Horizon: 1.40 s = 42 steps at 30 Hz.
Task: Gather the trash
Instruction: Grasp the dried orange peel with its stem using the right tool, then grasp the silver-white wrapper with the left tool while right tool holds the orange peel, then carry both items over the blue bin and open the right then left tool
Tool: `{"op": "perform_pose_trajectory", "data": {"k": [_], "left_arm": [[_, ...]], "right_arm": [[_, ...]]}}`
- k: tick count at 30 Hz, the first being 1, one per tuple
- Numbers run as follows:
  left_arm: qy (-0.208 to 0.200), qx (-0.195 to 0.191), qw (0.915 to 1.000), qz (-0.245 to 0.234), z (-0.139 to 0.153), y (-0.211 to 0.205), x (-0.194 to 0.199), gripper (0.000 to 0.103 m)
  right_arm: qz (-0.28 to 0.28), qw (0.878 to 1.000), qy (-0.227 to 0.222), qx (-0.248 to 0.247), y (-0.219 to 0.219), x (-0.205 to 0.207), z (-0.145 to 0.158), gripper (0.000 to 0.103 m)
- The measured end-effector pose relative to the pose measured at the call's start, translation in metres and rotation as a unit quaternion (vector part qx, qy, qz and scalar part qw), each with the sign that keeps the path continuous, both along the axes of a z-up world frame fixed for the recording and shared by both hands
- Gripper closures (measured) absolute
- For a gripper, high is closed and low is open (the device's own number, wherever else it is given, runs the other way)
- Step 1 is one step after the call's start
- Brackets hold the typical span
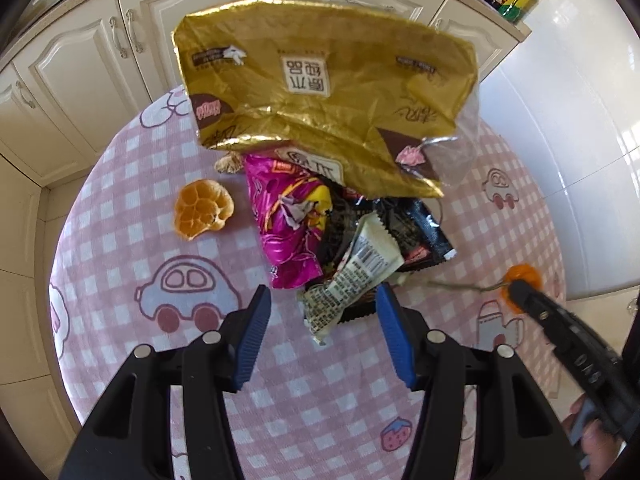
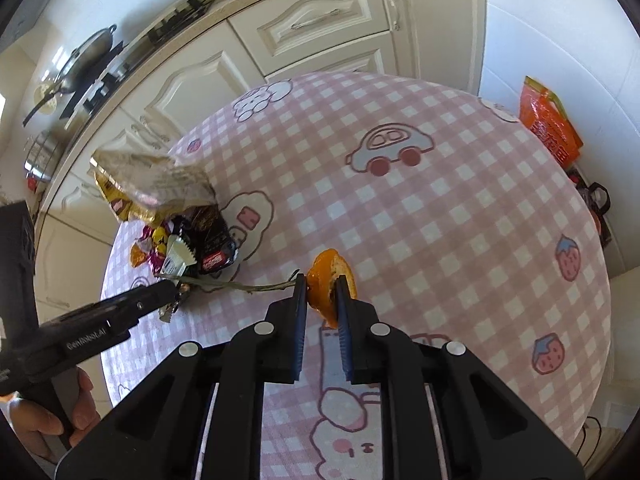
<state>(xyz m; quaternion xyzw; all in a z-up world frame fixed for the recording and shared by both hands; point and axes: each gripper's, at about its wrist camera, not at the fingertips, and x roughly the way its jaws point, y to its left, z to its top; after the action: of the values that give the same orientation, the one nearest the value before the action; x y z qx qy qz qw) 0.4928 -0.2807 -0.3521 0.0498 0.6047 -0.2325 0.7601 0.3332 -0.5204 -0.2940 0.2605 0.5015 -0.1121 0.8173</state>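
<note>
The right gripper (image 2: pixel 322 294) has its blue-padded fingers (image 2: pixel 301 300) pinched onto a curled orange citrus peel (image 2: pixel 330 276) on the pink checked counter (image 2: pixel 440 220). The left gripper (image 1: pixel 322 312) fingers (image 1: pixel 256 320) stand apart, empty, flanking a white barcode-printed wrapper (image 1: pixel 356 276) in a wrapper pile under a gold foil bag (image 1: pixel 320 92).

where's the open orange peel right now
In the left wrist view, the open orange peel lies flat on the checked tablecloth, left of the wrapper pile.

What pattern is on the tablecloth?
Pink-and-white checks with cartoon cars, bunnies and strawberries on the tablecloth; clearest in the right wrist view.
</note>
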Motion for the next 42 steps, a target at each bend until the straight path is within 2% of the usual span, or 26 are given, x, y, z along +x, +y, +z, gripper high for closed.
{"op": "perform_pose_trajectory", "data": {"k": [6, 8, 13, 19, 24, 30, 35, 42], "left_arm": [[-0.001, -0.011, 0.9999, -0.005, -0.007, -0.006, 0.002, 0.051], [0.003, -0.021, 0.9997, -0.012, -0.009, -0.012, 0.002, 0.065], [0.009, -0.034, 0.9992, -0.017, -0.010, -0.026, -0.004, 0.084], [0.006, -0.062, 0.9980, -0.004, 0.005, -0.012, -0.012, 0.087], [-0.001, -0.084, 0.9964, 0.015, 0.026, 0.023, -0.021, 0.087], [-0.016, -0.082, 0.9950, 0.055, 0.047, 0.096, -0.039, 0.087], [-0.019, -0.069, 0.9912, 0.111, 0.057, 0.190, -0.050, 0.087], [-0.022, -0.046, 0.9766, 0.209, 0.064, 0.337, -0.077, 0.087]], "right_arm": [[-0.012, 1.000, -0.002, 0.007, -0.008, 0.001, -0.001, 0.090], [-0.012, 1.000, -0.004, 0.006, -0.007, 0.001, 0.000, 0.090], [-0.006, 1.000, -0.009, 0.005, -0.003, 0.001, 0.008, 0.090], [0.007, 1.000, -0.019, 0.000, 0.013, 0.004, 0.024, 0.090], [0.029, 0.999, -0.029, 0.002, 0.040, 0.007, 0.039, 0.090], [0.079, 0.996, -0.038, 0.014, 0.109, 0.013, 0.052, 0.090], [0.128, 0.990, -0.043, 0.037, 0.190, 0.015, 0.056, 0.090], [0.201, 0.975, -0.025, 0.094, 0.322, 0.011, 0.047, 0.090]]}}
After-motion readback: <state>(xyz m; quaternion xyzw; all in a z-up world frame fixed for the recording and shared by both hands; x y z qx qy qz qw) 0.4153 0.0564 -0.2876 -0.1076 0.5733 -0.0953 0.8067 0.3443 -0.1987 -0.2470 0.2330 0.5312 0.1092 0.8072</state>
